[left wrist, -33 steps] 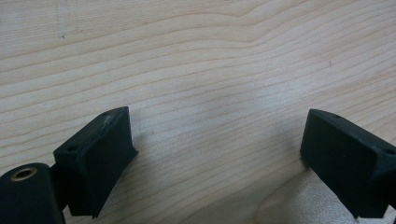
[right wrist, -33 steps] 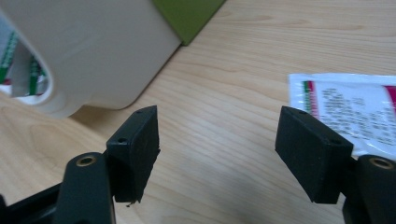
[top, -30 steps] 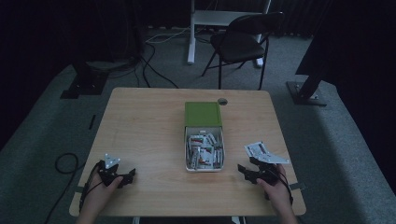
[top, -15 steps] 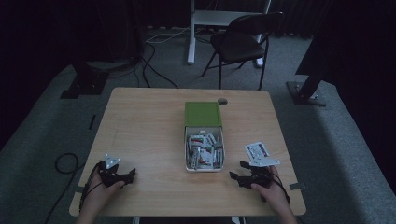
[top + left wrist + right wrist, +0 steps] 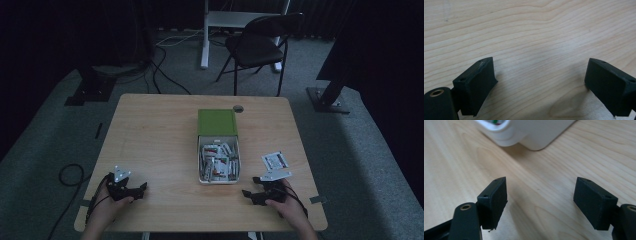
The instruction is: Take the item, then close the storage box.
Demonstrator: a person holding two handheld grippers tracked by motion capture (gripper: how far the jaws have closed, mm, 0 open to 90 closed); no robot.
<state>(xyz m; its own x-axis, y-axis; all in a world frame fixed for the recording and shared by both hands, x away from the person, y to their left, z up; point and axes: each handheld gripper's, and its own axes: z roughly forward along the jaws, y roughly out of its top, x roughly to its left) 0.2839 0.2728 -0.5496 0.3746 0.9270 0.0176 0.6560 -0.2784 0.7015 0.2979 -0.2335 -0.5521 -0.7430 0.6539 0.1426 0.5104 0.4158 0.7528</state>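
Both the left gripper (image 5: 141,188) and right gripper (image 5: 248,194) rest wide open and empty on the pale wooden tabletop (image 5: 155,145). Beyond them, the white rectangular tray (image 5: 218,180) holds small, light, probably slippery packets (image 5: 218,161); pinch one by its edge.

Wooden table (image 5: 160,135) — white bin (image 5: 218,165), loose packet (image 5: 275,160) on it.

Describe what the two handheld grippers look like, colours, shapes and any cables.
Both are black. The left gripper carries a grey three-cornered plate on top, and a thin dark cable trails back along the hand. The right gripper carries a similar plate. Up close, the jaws are blocky black wedges with small screw holes, and brass-coloured eyelets at the base.
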